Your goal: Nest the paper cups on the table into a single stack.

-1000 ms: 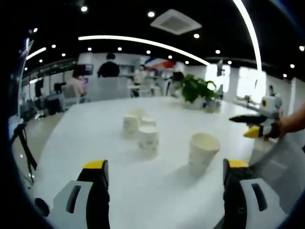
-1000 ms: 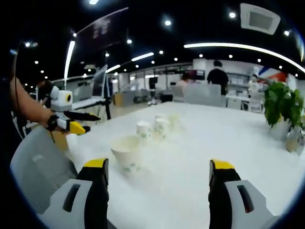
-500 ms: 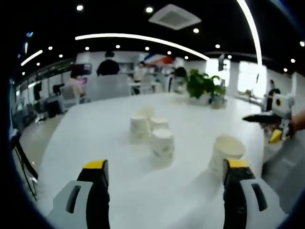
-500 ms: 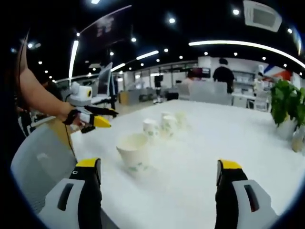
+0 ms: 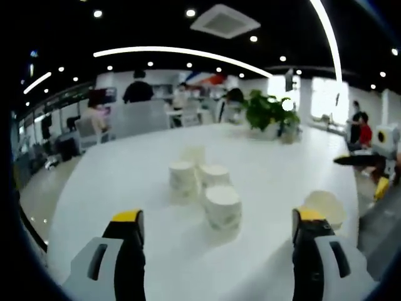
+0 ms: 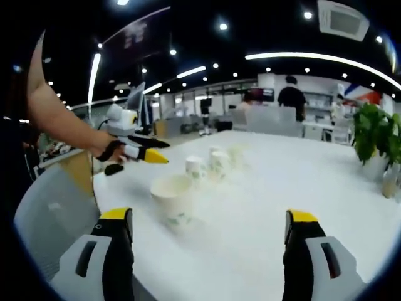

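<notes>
Right now my left gripper (image 5: 216, 241) is spread wide and empty, the nearest upright paper cup (image 5: 223, 208) dead ahead, the cluster just behind it. My right gripper (image 6: 210, 235), equally agape, faces the lone cup (image 6: 173, 199) left of centre.

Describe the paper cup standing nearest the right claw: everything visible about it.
The nearest paper cup is white or cream paper with a faint greenish print low on its wall. It stands upright, mouth open and apparently empty, on the white table, apart from the cluster of cups behind it. Nothing grips it: the right claw is open short of it, and the left claw hovers beyond its left side. In the left gripper view its rim shows beside the right jaw.
</notes>
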